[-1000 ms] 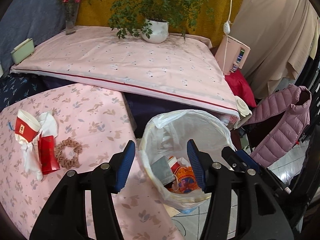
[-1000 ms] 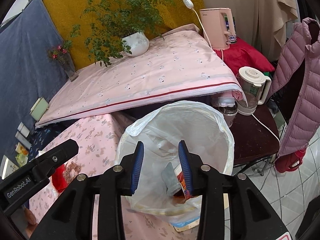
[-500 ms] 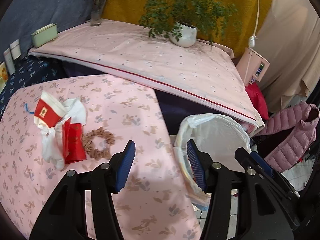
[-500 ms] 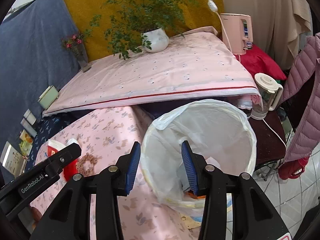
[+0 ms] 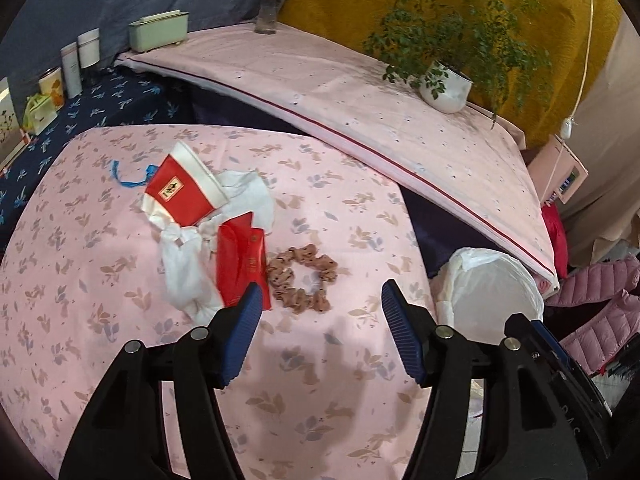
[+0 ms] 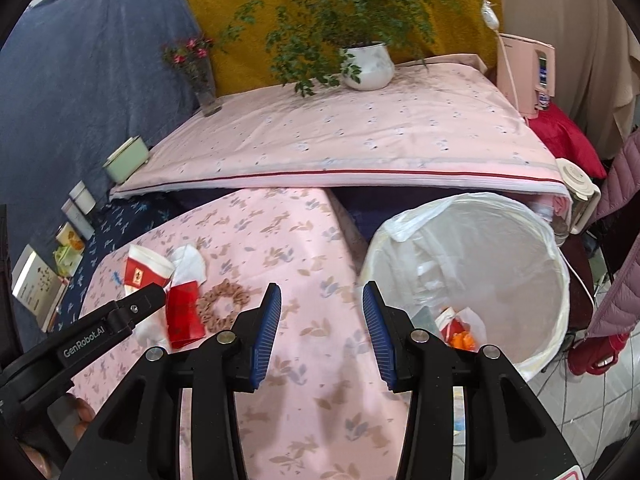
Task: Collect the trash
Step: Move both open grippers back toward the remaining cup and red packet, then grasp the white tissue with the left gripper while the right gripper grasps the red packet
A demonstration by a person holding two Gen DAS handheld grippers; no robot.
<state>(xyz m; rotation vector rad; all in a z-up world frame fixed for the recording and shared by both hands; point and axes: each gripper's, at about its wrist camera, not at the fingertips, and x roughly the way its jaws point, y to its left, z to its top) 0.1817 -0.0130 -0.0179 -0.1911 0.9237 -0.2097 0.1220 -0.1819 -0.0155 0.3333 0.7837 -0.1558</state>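
A red and white paper cup lies on its side on the pink floral table, on crumpled white tissue. A red packet lies beside it, then a brown scrunchie. My left gripper is open and empty, just in front of the scrunchie. My right gripper is open and empty over the table edge, left of the white-lined trash bin, which holds some trash. The cup, the packet and the scrunchie also show in the right wrist view.
A higher table with a pink cloth stands behind, with a potted plant, a vase and a green box. Small containers sit at the far left. A blender and a pink jacket are right of the bin.
Both grippers have swung left from over the bin toward the table. The cup, tissue, packet and scrunchie now sit nearer the middle of the left wrist view. Both stay open.
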